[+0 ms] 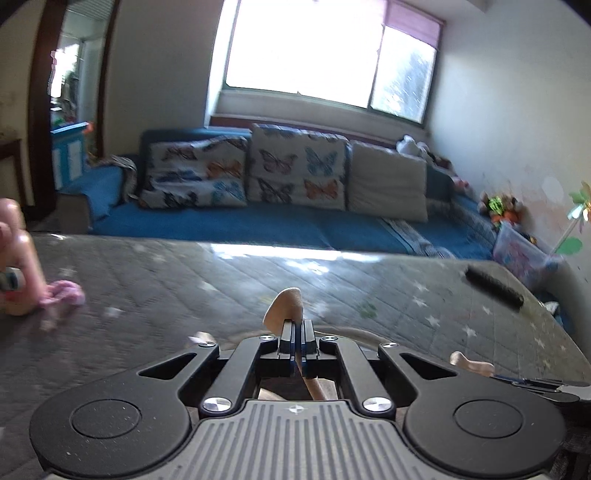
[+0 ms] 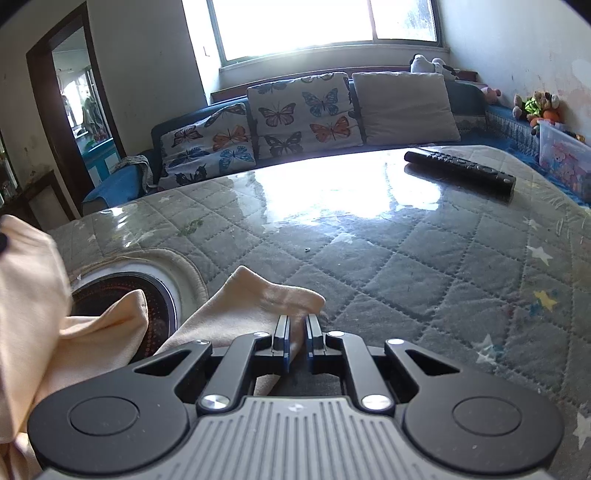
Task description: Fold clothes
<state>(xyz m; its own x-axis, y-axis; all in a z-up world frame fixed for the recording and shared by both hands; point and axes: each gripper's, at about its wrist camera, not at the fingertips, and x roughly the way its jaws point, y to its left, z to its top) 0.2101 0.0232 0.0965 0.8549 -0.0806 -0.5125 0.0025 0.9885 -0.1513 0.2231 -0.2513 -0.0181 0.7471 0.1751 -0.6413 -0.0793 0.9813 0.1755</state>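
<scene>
Daylight from a wide window (image 2: pixel 295 26) floods a living room where a blue sofa (image 1: pixel 229 221) with butterfly-print cushions (image 2: pixel 306 110) stands behind a table covered by a grey quilted cloth (image 2: pixel 388 266) under a glossy clear sheet. Taking that table as the landmark, a black remote control (image 2: pixel 460 173) lies near its far right corner, and a round dark inset with a pale rim (image 2: pixel 147 295) sits in its near left part. A peach-coloured garment (image 2: pixel 236 314) lies on the table's near side, partly draped over that inset, with a larger fold of it rising at the left edge of the right wrist view. The right gripper (image 2: pixel 296 332) rests low over the table's near edge with its jaws drawn narrow, and a corner of the garment passes between them, pinched there. The left gripper (image 1: pixel 297 334) hangs above the table's near side with its jaws closed together on a thin strip of the same peach cloth, a small flap of which stands up just beyond the fingertips. Further along the table's left side, in the left wrist view, a small pink bundle of cloth (image 1: pixel 64 293) lies on the quilted surface, and beside it a blurred part of a person (image 1: pixel 14 258) shows at the frame's edge. Soft toys (image 2: pixel 535 105) sit beyond the table's far right corner.
</scene>
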